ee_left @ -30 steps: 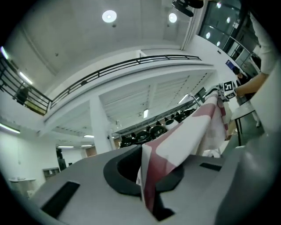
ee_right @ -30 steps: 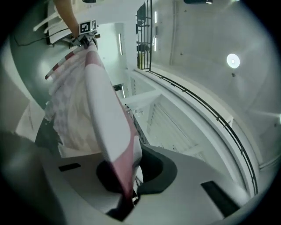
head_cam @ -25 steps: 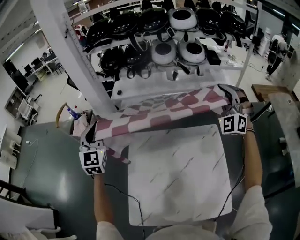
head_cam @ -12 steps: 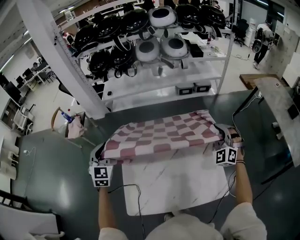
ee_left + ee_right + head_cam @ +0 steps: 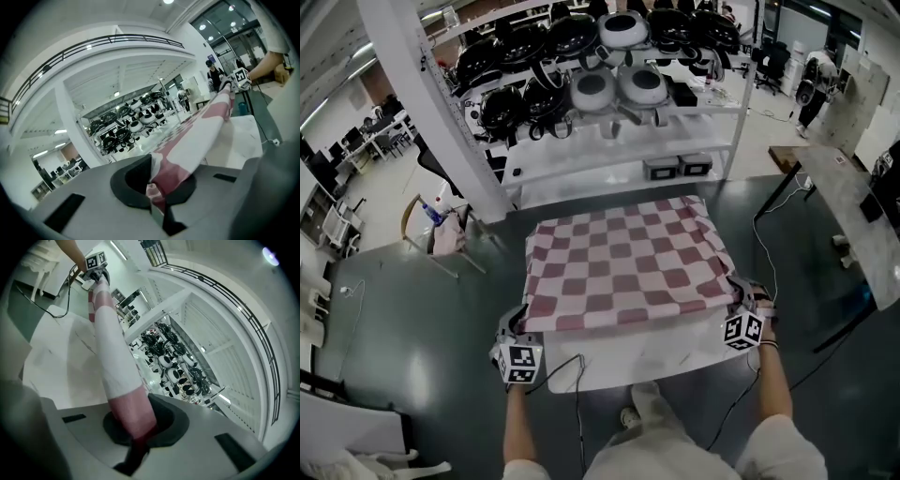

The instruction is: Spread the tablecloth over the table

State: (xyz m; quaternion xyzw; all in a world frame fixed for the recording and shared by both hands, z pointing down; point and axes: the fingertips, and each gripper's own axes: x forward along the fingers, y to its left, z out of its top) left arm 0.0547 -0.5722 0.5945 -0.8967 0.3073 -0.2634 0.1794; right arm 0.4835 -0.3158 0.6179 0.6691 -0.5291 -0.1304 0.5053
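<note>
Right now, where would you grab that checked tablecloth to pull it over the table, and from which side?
By its two near corners, coming from the person's side. The tablecloth lies flat on the marble table, its near hem held between the left gripper and right gripper, both shut on those corners. Pulling evenly should cover the bare near strip.

Checked tablecloth: soft woven cloth, matt, dull red and white, lightly creased. Desk: smooth white marble-look top, grey veins, faint sheen. Left tool, right tool: matt grey plastic shells, darker matt inserts round jaws. Floor: smooth dark grey-green, slight gloss. Shelf rack: white painted metal. Headsets on it: glossy black and white plastic.
</note>
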